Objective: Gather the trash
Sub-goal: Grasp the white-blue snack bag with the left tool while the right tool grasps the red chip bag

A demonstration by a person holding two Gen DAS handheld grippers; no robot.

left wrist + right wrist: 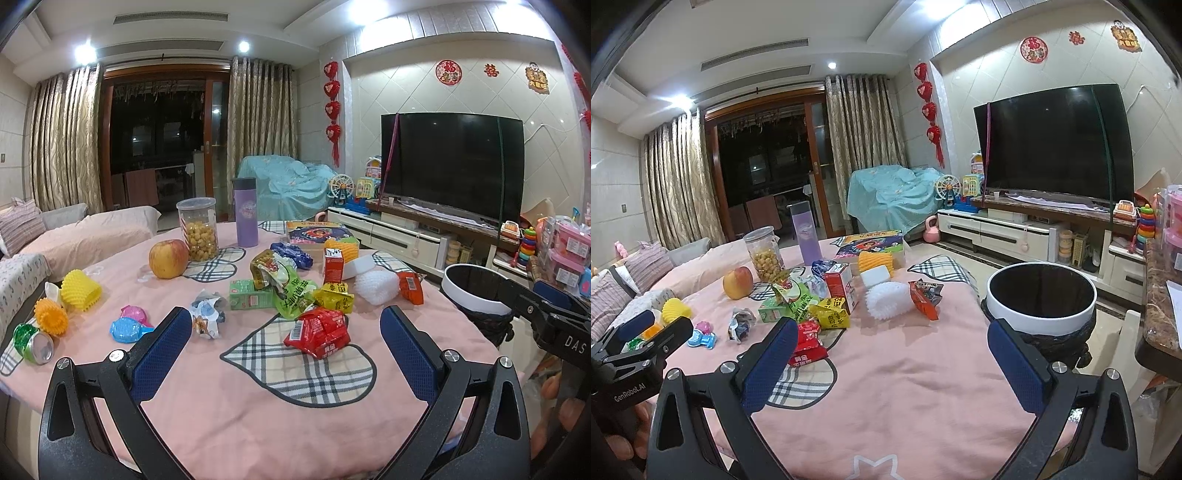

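Note:
Trash lies scattered on the pink-covered table (258,406): a red wrapper (317,332), a green wrapper (291,291), a yellow wrapper (334,299), a green carton (247,299), a red carton (333,264), a white foam net (376,288) and a crushed green can (33,341). My left gripper (286,317) hovers open above the table, just short of the red wrapper, holding nothing. My right gripper (892,326) is open and empty too, with the red wrapper (807,341) by its left finger. A white-rimmed bin (1039,299) with a black liner stands off the table's right edge.
An apple (168,258), a snack jar (197,229), a purple bottle (245,212) and a flat colourful box (317,230) stand at the table's far side. Yellow foam nets (79,290) lie at the left. A sofa (92,232) is on the left, a TV (452,166) on the right.

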